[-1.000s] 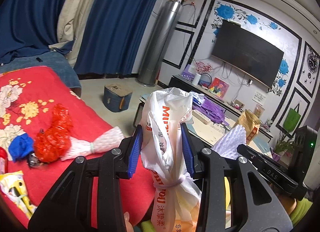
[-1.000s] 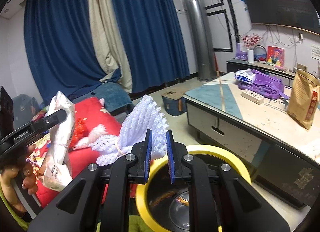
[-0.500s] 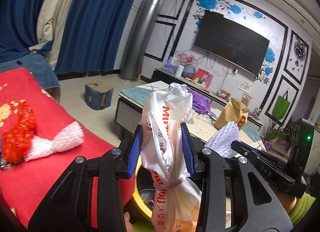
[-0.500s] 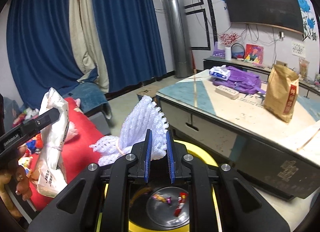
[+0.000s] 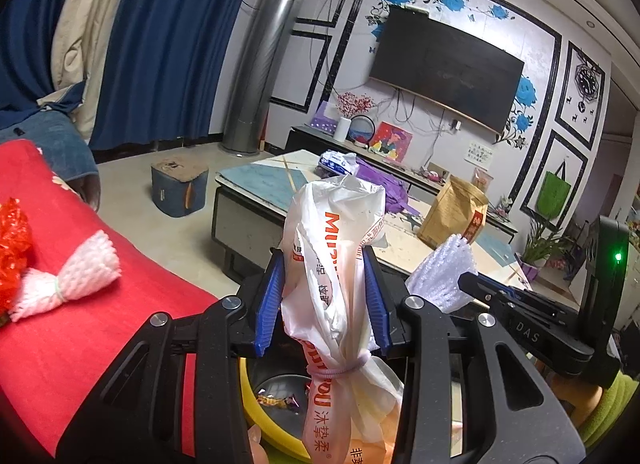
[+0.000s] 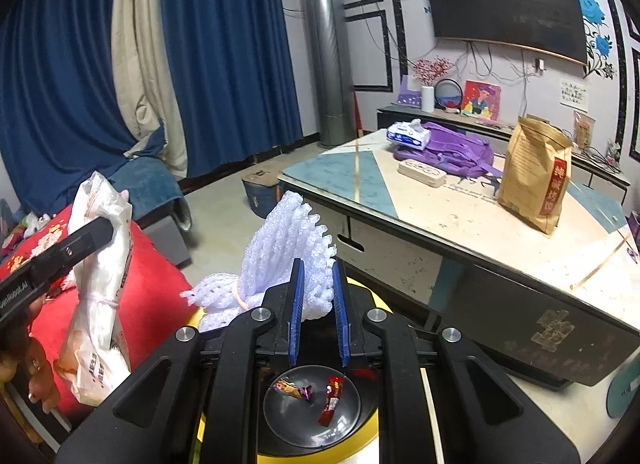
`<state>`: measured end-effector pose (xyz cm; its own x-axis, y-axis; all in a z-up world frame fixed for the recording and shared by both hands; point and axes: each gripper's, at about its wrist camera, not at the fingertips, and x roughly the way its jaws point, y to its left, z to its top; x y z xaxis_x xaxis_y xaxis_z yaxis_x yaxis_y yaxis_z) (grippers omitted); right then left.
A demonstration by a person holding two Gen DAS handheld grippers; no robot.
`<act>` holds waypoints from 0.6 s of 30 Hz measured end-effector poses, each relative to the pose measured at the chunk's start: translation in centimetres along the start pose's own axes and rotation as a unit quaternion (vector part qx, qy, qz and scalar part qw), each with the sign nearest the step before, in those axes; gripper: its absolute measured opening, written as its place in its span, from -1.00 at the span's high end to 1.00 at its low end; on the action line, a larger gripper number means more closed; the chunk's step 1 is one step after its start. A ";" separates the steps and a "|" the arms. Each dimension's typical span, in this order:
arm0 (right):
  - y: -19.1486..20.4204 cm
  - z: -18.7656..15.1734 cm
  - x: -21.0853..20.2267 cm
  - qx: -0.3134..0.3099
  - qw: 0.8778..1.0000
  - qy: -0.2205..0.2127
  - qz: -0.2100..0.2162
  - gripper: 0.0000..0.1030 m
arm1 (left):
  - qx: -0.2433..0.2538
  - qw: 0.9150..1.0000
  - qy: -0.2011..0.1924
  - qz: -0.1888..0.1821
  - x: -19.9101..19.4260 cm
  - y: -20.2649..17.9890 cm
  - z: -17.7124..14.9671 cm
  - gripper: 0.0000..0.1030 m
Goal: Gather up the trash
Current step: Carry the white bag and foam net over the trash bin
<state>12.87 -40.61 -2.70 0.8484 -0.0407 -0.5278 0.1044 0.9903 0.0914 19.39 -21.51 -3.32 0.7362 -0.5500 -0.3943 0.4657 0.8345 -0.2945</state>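
- The yellow bin [image 6: 360, 446] is sitting under both grippers, holding two wrappers [image 6: 310, 394].
- The left gripper [image 5: 326, 300] is clamping a tied white bag [image 5: 340, 284] partway open.
- The right gripper [image 6: 318, 312] is pinching white foam net [image 6: 288, 252], nearly closed.

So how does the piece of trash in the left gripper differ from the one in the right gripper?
The left gripper holds a white plastic bag with orange print, smooth and crinkled; the right gripper holds a white foam net, ribbed and unprinted. The plastic bag stands long and upright in a partly open grip; the foam net fans out short above nearly closed jaws. Both are tied off with a band and hang over the yellow bin.
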 end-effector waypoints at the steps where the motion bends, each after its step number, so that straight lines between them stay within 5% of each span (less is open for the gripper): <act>1: -0.2 -0.1 0.1 0.002 1.000 0.002 -0.003 0.72 | 0.002 1.000 0.002 -0.001 0.3 -0.2 -0.2 0.40; 18: -1.8 -1.3 2.3 0.016 0.999 0.040 -0.031 0.72 | 0.020 0.999 0.032 -0.004 3.3 -1.2 -2.2 0.35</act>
<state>13.98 -42.27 -5.23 0.7953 -0.0895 -0.5996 0.1732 0.9814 0.0832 20.20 -24.40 -6.23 0.7008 -0.5559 -0.4471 0.4914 0.8305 -0.2624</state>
